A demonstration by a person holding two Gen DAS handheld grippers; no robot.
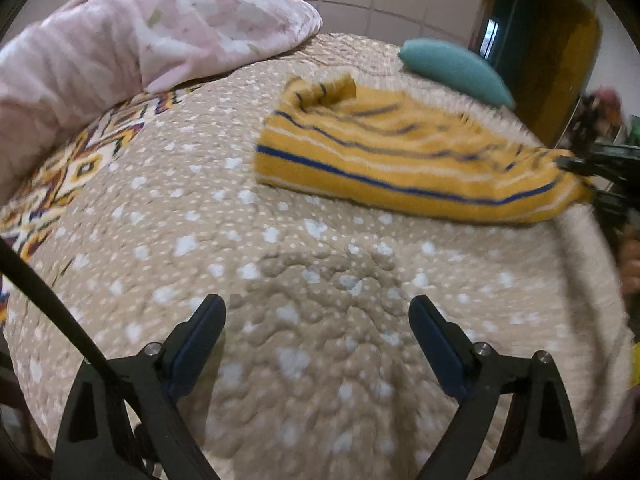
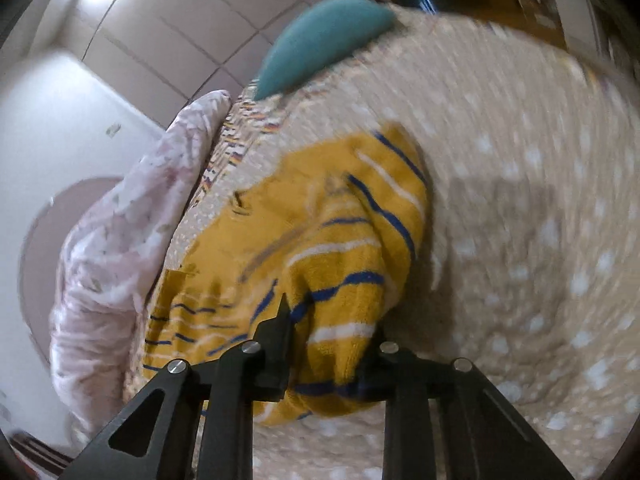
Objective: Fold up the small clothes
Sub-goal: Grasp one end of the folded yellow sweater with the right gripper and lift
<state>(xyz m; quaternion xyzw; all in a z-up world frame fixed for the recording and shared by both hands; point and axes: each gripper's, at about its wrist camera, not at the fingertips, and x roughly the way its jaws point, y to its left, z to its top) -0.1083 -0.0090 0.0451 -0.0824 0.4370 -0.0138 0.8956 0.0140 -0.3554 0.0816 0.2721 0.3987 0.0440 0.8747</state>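
With the right gripper pinching the striped yellow garment at frame bottom, and the left gripper spread empty, carry the edge across evenly.

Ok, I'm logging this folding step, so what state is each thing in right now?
yellow striped garment: on the bed, one end lifted
right gripper: shut on the garment's end
left gripper: open, nothing between its fingers
pink quilt: bunched at the bed's edge
teal cushion: lying on the bed

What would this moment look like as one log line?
left gripper: open, empty | right gripper: shut on yellow striped garment | surface: spotted bedspread
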